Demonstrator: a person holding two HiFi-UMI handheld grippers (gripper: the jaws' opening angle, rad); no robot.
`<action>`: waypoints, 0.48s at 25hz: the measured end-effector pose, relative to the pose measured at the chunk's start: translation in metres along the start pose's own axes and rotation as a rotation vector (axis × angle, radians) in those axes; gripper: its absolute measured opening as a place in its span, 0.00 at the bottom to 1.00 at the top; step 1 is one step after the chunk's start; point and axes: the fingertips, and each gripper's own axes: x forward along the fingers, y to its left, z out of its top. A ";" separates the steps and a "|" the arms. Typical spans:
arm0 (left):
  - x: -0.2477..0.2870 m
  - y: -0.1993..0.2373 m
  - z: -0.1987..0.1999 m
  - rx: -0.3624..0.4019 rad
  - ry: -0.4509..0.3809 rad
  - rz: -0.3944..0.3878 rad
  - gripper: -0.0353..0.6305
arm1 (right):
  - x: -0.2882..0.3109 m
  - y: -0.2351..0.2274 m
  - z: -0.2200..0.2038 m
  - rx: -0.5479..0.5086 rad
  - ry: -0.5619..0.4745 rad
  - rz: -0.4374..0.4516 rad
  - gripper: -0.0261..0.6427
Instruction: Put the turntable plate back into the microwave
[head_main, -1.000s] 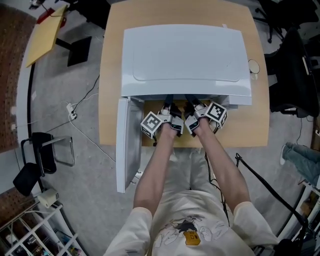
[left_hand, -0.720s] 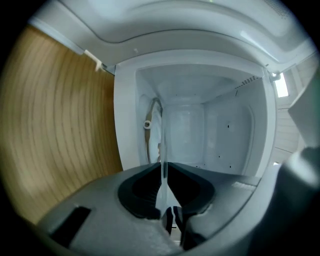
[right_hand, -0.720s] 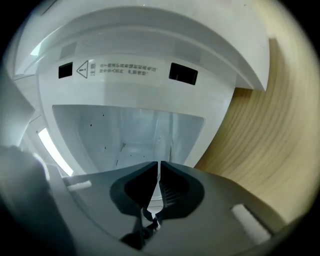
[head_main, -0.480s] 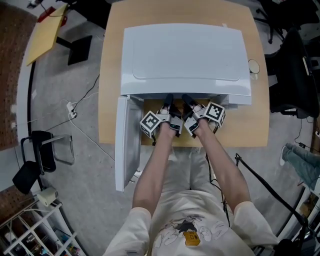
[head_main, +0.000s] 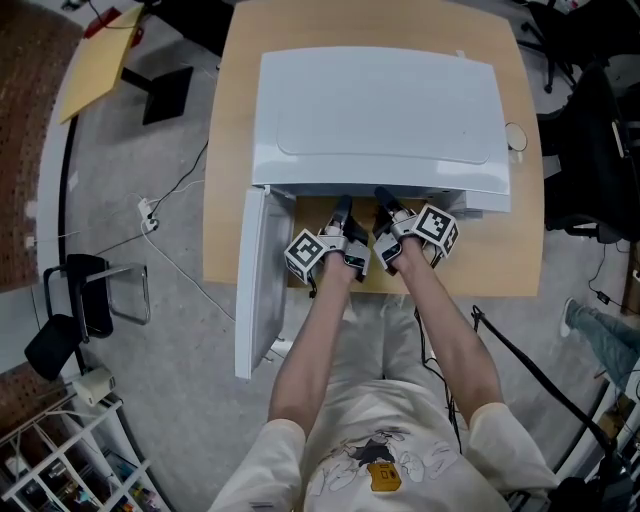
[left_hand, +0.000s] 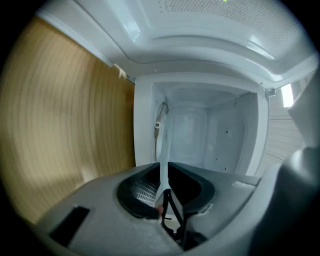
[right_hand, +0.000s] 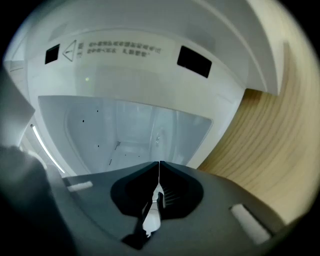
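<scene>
A white microwave (head_main: 380, 110) stands on a wooden table (head_main: 225, 150) with its door (head_main: 255, 280) swung open to the left. Both grippers reach into its mouth. The clear glass turntable plate (left_hand: 163, 140) stands edge-on between the jaws of my left gripper (left_hand: 164, 165) and runs into the white cavity (left_hand: 215, 135). Those jaws have just been opening, and the plate still fills the gap. My right gripper (right_hand: 159, 164) has just closed with nothing between its jaws. From the head view, the left gripper (head_main: 342, 205) and right gripper (head_main: 383, 197) sit side by side.
The open door juts past the table's front edge on the left. The cavity roof (right_hand: 130, 70) is close above the right gripper. Cables (head_main: 170, 250) lie on the floor at left, beside a black chair (head_main: 85, 310). A small round object (head_main: 516, 137) lies right of the microwave.
The right gripper's fingers have come together from a spread stance. Both hands stay at the microwave's mouth, drawn back slightly.
</scene>
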 end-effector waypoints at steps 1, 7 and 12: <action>0.001 0.001 0.001 0.002 -0.003 0.005 0.12 | -0.003 0.000 -0.001 0.001 -0.008 0.000 0.06; 0.004 -0.001 0.002 0.016 -0.001 0.013 0.12 | -0.008 -0.013 -0.010 0.013 0.017 -0.024 0.11; 0.012 0.002 0.006 0.024 0.009 0.047 0.09 | -0.001 -0.018 -0.004 0.010 0.015 -0.057 0.07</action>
